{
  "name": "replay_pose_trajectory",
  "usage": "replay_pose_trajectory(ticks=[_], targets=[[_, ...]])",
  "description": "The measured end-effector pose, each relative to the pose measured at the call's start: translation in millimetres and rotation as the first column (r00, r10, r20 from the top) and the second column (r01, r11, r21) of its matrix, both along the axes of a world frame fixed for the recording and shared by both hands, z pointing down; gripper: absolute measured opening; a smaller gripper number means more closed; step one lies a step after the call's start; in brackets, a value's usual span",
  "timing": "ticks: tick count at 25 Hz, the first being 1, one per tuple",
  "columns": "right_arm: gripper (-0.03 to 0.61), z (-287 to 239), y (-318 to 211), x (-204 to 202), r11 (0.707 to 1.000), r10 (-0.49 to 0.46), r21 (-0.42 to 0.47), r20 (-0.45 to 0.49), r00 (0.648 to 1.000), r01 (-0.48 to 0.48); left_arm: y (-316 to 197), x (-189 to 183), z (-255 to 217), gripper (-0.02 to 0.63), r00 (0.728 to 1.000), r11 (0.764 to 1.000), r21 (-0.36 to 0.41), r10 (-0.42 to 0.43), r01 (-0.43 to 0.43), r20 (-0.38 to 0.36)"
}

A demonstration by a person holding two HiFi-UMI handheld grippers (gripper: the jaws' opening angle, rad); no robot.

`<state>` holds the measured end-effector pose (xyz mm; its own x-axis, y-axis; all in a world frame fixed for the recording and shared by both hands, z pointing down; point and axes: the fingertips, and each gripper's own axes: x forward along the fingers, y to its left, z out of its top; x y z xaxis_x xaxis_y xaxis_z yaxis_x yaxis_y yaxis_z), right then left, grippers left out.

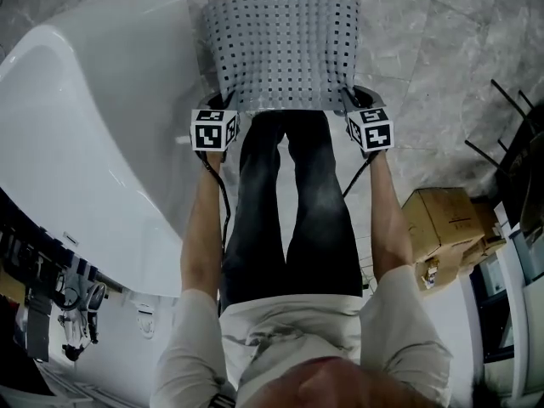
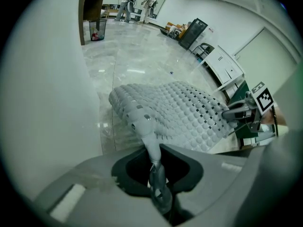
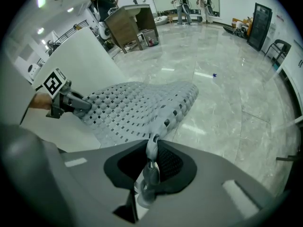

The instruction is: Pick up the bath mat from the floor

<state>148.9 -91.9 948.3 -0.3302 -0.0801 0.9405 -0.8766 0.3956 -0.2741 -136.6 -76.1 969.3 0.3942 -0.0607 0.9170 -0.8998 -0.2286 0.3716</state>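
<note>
A grey rubber bath mat with rows of square holes hangs spread out in the air above the marble floor, held by its two near corners. My left gripper is shut on the mat's left corner, and my right gripper is shut on the right corner. In the left gripper view a pinched fold of the bath mat runs down between the jaws of the left gripper. The right gripper view shows the bath mat gathered to a point inside the right gripper.
A white bathtub curves along the left, close to the left arm. Cardboard boxes sit on the floor at right, with a black metal rack behind them. A white cabinet and people stand far off.
</note>
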Motion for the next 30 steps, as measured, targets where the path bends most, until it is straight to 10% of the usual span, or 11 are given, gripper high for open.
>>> replay_pose_trajectory(ticks=[30], targets=[[0.048, -241.3, 17.0, 7.7, 0.992, 0.009, 0.125, -0.036, 0.999, -0.004, -5.4, 12.4, -246.4, 0.046, 1.0, 0.983, 0.183, -0.005, 0.01, -0.029]])
